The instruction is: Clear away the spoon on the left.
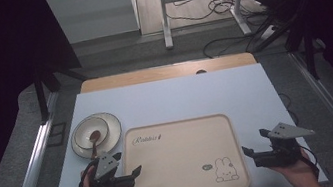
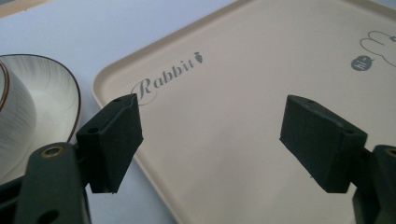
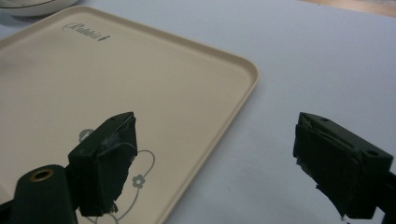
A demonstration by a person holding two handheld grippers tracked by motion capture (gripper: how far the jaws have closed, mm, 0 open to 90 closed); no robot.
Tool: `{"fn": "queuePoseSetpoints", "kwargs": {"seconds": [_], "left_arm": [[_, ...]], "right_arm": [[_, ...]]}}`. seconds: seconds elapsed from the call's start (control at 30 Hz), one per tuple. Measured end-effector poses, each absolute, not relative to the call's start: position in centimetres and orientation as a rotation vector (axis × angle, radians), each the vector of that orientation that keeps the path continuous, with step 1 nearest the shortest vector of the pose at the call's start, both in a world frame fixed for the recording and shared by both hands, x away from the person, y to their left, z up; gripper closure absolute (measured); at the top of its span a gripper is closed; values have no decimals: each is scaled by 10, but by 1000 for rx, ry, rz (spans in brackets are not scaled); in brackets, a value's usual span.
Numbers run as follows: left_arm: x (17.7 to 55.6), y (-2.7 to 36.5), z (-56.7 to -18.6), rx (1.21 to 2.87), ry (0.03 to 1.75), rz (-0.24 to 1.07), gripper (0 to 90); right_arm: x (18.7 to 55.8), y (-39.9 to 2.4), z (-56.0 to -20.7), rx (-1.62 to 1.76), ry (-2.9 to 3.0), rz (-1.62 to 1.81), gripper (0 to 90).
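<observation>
Item 1, tray (image 1: 180, 159): beige, rectangular, printed with a rabbit and the word "Rabbit", lying flat on the pale blue table (image 1: 180, 99) at its near edge. Nothing rests on it. Landmark for all entries below.

Item 2, left gripper (image 1: 135, 173): at the tray's left rim, near corner. Jaws spread wide with nothing between them; in the left gripper view the rim runs between the 2 pads (image 2: 112, 142).

Item 3, right gripper (image 1: 250, 153): just off the tray's right rim, near corner. Jaws likewise spread and empty; in the right gripper view 1 pad hangs over the tray and the other over bare table.

Item 4, plate (image 1: 110, 127): beyond the tray's far-left corner, close beside it, carrying a bowl (image 1: 90, 132) with a brown spoon (image 1: 93, 138) in it.

Hazards, as judged:
- The rim is low and thin, so a jaw closing too high would slip off it.
- If 1 side is gripped or raised ahead of the other, the tray would tilt or swing.
- A leftward push would shove the tray into the plate and could upset the bowl and spoon.
- The tray sits at the table's near edge, so a pull toward the person could drag it off.
</observation>
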State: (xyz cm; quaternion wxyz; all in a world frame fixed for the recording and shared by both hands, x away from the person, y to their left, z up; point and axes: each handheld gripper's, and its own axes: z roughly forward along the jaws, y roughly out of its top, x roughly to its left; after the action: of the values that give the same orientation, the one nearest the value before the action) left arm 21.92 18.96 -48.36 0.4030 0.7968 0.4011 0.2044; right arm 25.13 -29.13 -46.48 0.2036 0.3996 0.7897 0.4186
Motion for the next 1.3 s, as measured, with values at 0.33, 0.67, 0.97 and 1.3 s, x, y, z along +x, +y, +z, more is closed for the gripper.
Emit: {"fn": "queuePoseSetpoints", "kwargs": {"seconds": [0.33, 0.67, 0.97, 1.3], "left_arm": [[220, 185, -485, 2019, 1004, 535, 207], [214, 180, -479, 2036, 996, 576, 208], [210, 181, -473, 2030, 964, 570, 195], [208, 185, -468, 2019, 967, 567, 179]], "right_arm": [[255, -293, -467, 1098, 2234, 1172, 158], [247, -294, -467, 1085, 2223, 1162, 162], [255, -290, -470, 1075, 2227, 1135, 162], [259, -290, -472, 1086, 2229, 1127, 162]]}}
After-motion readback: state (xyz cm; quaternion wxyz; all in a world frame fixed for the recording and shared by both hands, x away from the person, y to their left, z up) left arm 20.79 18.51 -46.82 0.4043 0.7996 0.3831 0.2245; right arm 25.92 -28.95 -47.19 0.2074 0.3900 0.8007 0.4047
